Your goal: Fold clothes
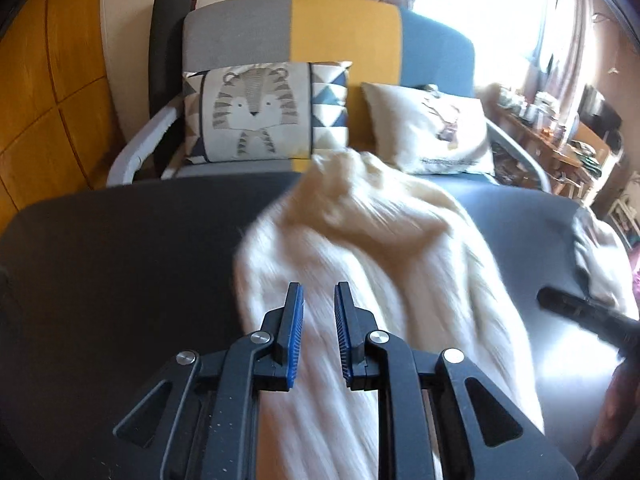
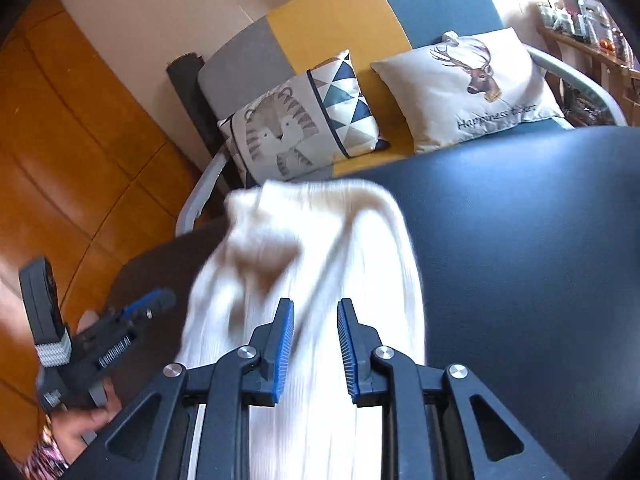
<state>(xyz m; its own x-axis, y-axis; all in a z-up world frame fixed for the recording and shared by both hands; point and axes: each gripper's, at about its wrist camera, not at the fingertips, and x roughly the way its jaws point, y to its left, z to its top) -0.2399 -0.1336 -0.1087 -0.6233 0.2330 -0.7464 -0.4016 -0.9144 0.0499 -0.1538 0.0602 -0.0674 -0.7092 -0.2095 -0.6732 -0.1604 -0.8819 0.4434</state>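
the dark worktop point(image 2: 520, 240) fills most of both views, with a sofa point(image 1: 344, 36) and two printed cushions behind it. on the worktop i see the cream ribbed garment point(image 1: 360, 264) lying in a long bunched strip that runs from the near edge away toward the sofa, its far end humped up and rumpled, blurred in both views. it is not flat and not in a neat folded stack, so from here i judge the work sits somewhere in the spreading or gathering part of folding; i cannot tell whether this strip is a half-made fold or a heap waiting to be laid out.

my left hand-held gripper point(image 1: 319, 312) hangs over the near part of the cloth with its jaws apart and nothing between the blue pads. my right hand-held gripper point(image 2: 315, 328) is the same: parted, released, cloth showing through the gap beneath it. in the right view the left tool appears off to the side, over the worktop's edge.

whatever comes next, i'd want a clean edge or corner of the knit found before pinching; the fabric looks soft and thick, likely to drag in a lump rather than slide.
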